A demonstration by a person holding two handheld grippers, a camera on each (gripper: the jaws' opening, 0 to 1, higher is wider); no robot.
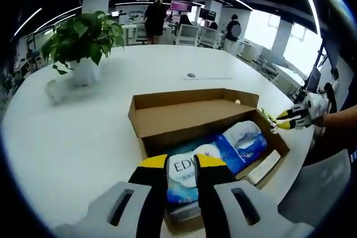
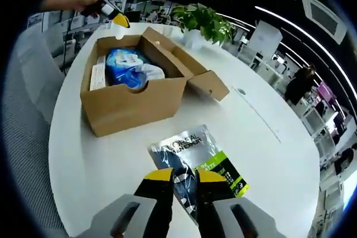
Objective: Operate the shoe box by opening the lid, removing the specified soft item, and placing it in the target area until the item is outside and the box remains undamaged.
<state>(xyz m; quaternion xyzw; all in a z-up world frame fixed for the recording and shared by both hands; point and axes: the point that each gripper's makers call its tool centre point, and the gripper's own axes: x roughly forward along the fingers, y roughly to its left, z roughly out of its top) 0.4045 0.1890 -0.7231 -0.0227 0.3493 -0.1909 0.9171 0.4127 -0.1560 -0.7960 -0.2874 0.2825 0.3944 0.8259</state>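
In the left gripper view the left gripper has its jaws closed on a blue tissue pack at the shoe box's near end, while in the right gripper view the right gripper pinches the dark sachet lying on the desk beside the box, so let go only once it rests flat, clear of the desk edge.

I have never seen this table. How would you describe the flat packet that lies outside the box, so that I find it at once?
Start at the open cardboard shoe box on the white round table. The packet lies flat on the table beside it, in front of the right hand-held gripper. It is dark and silvery with a bright green patch, unlike the blue and white packs inside the box.
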